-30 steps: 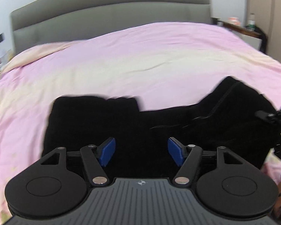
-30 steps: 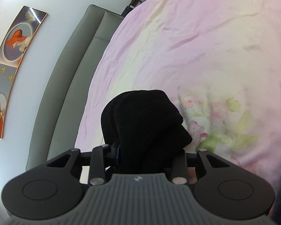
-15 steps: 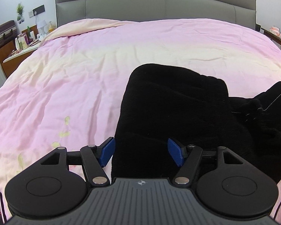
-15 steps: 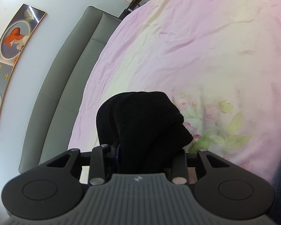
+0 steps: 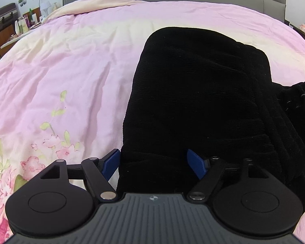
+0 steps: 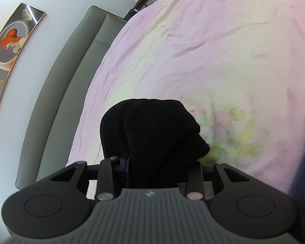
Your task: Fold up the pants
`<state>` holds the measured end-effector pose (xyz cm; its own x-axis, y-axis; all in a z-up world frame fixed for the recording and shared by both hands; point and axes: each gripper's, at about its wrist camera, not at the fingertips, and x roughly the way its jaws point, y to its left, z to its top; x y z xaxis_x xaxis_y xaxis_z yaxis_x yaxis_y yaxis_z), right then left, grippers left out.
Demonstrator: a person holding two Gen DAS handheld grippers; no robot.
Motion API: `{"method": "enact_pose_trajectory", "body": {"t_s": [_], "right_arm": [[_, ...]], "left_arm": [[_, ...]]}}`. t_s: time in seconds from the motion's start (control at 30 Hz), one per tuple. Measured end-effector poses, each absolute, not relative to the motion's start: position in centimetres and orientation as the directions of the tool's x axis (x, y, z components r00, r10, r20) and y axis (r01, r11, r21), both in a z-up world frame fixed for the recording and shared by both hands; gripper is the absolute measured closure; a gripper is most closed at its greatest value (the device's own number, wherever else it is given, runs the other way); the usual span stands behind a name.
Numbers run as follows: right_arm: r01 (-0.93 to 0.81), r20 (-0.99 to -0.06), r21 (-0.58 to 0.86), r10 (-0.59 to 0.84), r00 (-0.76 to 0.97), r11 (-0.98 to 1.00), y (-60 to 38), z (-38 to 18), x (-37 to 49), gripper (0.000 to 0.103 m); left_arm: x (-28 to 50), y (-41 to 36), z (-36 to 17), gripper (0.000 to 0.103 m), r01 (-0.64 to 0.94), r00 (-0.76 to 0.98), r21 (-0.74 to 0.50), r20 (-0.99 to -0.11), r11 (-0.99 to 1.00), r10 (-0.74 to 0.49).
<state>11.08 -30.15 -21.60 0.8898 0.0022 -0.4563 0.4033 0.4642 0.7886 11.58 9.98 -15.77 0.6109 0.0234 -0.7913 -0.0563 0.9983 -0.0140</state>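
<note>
Two grippers met the black pants [image 5: 201, 93]: the right gripper [image 6: 160, 168] was clenched on a bunched end, and the left gripper [image 5: 153, 163] straddled the near hem, jaws spread. Ahead they lay on the pink duvet [image 5: 75, 65], soft, limp ribbed knit, likely light; best pinched at hems.

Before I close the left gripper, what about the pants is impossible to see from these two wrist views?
- Right gripper fingertips: right wrist view, buried in bunched pants.
- Pants right side: left wrist view, cut off by frame edge.
- Fold layers: both views, black fabric shows no seams.
- Left gripper: near hem hidden behind its body.
</note>
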Motion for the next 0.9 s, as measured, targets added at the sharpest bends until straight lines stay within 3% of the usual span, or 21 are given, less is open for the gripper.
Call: {"method": "enact_pose_trajectory", "body": {"t_s": [0.17, 0.23, 0.3, 0.37, 0.43, 0.6, 0.67, 0.73, 0.83, 0.9], "right_arm": [[0.322, -0.399, 0.753, 0.010, 0.917, 0.574, -29.0, -19.4, 10.2, 0.074], [0.369, -0.441, 0.756, 0.005, 0.897, 0.540, -29.6, -19.8, 10.3, 0.074], [0.498, -0.561, 0.743, 0.011, 0.828, 0.447, -31.0, -21.3, 11.0, 0.057], [0.547, -0.631, 0.720, 0.074, 0.772, 0.427, -31.5, -21.6, 11.9, 0.050], [0.554, -0.651, 0.714, 0.116, 0.750, 0.429, -31.7, -21.1, 11.8, 0.050], [0.535, -0.693, 0.631, 0.099, 0.714, 0.562, -30.7, -17.2, 9.7, 0.046], [0.376, -0.664, 0.569, 0.138, 0.735, 0.732, -29.0, -15.4, 9.9, 0.046], [0.066, -0.662, 0.363, 0.207, 0.721, 0.929, -25.1, -14.0, 10.9, 0.048], [-0.226, -0.678, 0.005, 0.170, 0.715, 0.974, -20.5, -14.7, 11.4, 0.050], [-0.324, -0.679, -0.135, 0.151, 0.718, 0.936, -18.8, -16.0, 12.1, 0.068]], "left_arm": [[11.4, 10.3, -15.5, 0.012, -0.046, 0.606, -0.023, -0.796, 0.999, 0.010], [11.2, 9.9, -15.2, 0.012, -0.053, 0.606, -0.003, -0.795, 0.999, 0.030], [11.0, 9.4, -14.7, 0.012, -0.066, 0.613, 0.019, -0.789, 0.998, 0.055], [10.5, 8.7, -13.8, 0.013, -0.083, 0.626, 0.044, -0.775, 0.996, 0.087], [9.9, 7.9, -12.6, 0.021, -0.095, 0.654, 0.063, -0.748, 0.994, 0.110], [8.5, 4.8, -9.2, 0.019, 0.014, 0.736, -0.011, -0.677, 1.000, -0.018], [8.7, 3.6, -8.8, 0.018, 0.070, 0.734, -0.051, -0.674, 0.996, -0.086], [8.7, 2.7, -8.7, 0.018, 0.096, 0.728, -0.068, -0.675, 0.993, -0.117], [8.5, 1.9, -8.9, 0.018, 0.109, 0.718, -0.052, -0.687, 0.993, -0.115], [8.3, 2.6, -9.4, 0.018, 0.098, 0.712, -0.054, -0.694, 0.994, -0.108]]}}
